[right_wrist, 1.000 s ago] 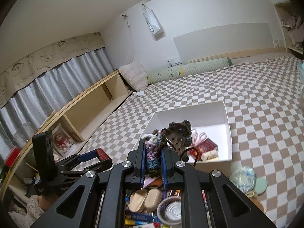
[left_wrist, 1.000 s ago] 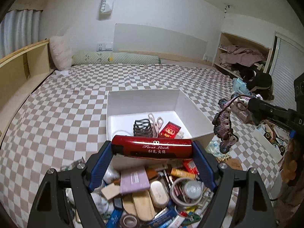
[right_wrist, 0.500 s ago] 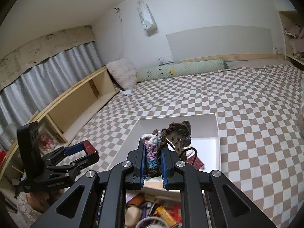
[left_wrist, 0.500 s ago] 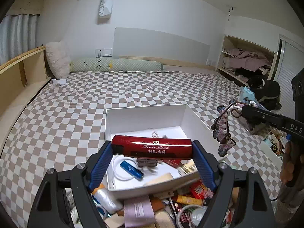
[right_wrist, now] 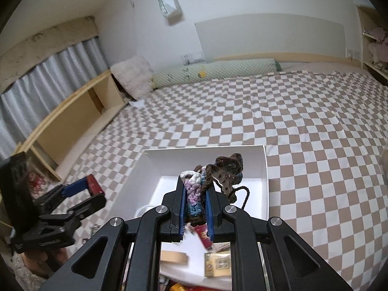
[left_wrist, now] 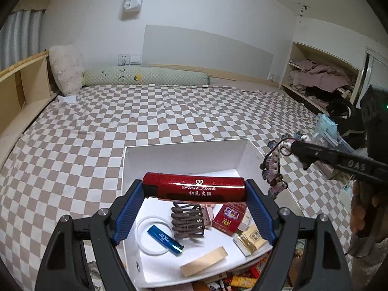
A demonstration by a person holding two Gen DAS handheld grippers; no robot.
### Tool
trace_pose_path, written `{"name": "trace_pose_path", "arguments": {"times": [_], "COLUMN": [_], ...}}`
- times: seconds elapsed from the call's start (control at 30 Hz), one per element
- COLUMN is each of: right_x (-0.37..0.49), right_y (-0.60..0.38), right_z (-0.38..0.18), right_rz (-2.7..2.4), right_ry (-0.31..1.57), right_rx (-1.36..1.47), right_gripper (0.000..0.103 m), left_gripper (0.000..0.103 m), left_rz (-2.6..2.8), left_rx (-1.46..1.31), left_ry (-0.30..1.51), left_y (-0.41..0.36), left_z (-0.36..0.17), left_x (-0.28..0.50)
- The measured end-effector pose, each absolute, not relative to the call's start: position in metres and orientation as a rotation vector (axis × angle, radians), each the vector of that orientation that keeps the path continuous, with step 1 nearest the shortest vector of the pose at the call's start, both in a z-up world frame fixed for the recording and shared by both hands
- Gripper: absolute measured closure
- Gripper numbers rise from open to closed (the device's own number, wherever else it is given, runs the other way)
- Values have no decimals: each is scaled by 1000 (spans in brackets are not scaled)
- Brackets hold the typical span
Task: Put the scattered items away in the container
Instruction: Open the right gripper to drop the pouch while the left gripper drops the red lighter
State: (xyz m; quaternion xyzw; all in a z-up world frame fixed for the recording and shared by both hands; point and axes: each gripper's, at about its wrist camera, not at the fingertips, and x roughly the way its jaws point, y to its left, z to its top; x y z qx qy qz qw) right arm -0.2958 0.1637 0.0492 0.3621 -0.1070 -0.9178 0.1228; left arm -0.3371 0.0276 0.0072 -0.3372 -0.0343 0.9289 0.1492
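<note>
On my left gripper [left_wrist: 194,190] I see the blue pads clamped on the two ends of a red lighter [left_wrist: 194,189], which lies crosswise between them, level, its gold lettering facing the camera. The jaws stand wide only because the lighter is long; they are closed on it. Directly under and just beyond that gripper sits the white box [left_wrist: 184,152] on the checked bedspread [left_wrist: 97,126]. Below the lighter, inside the box, I make out a brown hair claw [left_wrist: 188,220], a blue stick [left_wrist: 165,240] lying across a white ring [left_wrist: 151,235], a red pack [left_wrist: 229,217], a gold-printed packet [left_wrist: 249,240] and a flat tan piece [left_wrist: 203,262] nearest the front wall. A jumble of small items [left_wrist: 240,282] lies nearer than the box, under the gripper's base (too cramped to sort out).

My right gripper [right_wrist: 196,191] is pinched nearly closed on a crocheted piece [right_wrist: 194,189] of white, lilac, blue and brown yarn; the brown end [right_wrist: 228,167] stands up past the fingertips, and a dark cord [right_wrist: 242,196] dangles to the right of them. It hangs over the box's near half, the far wall [right_wrist: 206,155] beyond the tips. From the left camera, the same yarn [left_wrist: 274,169] hangs just past the box's right wall. The left gripper [right_wrist: 80,191] shows to the left of the box. Beyond both lie open bedspread, then a green bolster [left_wrist: 145,76] and a pale pillow [left_wrist: 66,68] at the wall.
</note>
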Motion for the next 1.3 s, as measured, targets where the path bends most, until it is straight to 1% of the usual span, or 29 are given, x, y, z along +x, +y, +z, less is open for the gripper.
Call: {"name": "trace_pose_path", "arguments": {"times": [0.2, 0.3, 0.47, 0.63, 0.7, 0.73, 0.77, 0.8, 0.83, 0.87, 1.07, 1.3], "right_x": [-327, -338, -351, -360, -360, -360, -359, -357, -357, -354, -346, -344], "right_y": [153, 151, 156, 161, 160, 160, 159, 160, 160, 159, 152, 153], "right_z": [23, 8, -9, -24, -30, -31, -32, -33, -33, -33, -33, -37], "right_rz": [-2682, -2684, -2676, -2635, -2639, -2643, -2643, -2637, -2630, -2624, -2603, -2584], "right_ry": [-179, -153, -182, -258, -245, -238, -239, -254, -269, -280, -241, -257], "right_rx": [1186, 1239, 1300, 1367, 1403, 1403, 1399, 1390, 1381, 1369, 1353, 1355], "right_gripper": [89, 89, 89, 88, 83, 76, 58, 44, 24, 23, 23, 23], "left_gripper": [20, 20, 21, 21, 20, 21, 21, 21, 21, 21, 21, 21], "left_rz": [2665, 2659, 2661, 2662, 2654, 2647, 2641, 2633, 2625, 2620, 2614, 2601], "left_rx": [-1027, -1062, -1112, -1147, -1159, -1169, -1180, -1193, -1208, -1220, -1274, -1348], "left_ry": [-127, -137, -117, -116, -131, -142, -151, -159, -166, -168, -147, -131], "left_y": [28, 29, 33, 39, 39, 40, 40, 41, 42, 42, 49, 56], "left_z": [-3, -8, -18, -25, -28, -29, -31, -33, -35, -37, -47, -60], "left_x": [-366, -378, -393, -401, -404, -406, -408, -410, -412, -415, -428, -450]}}
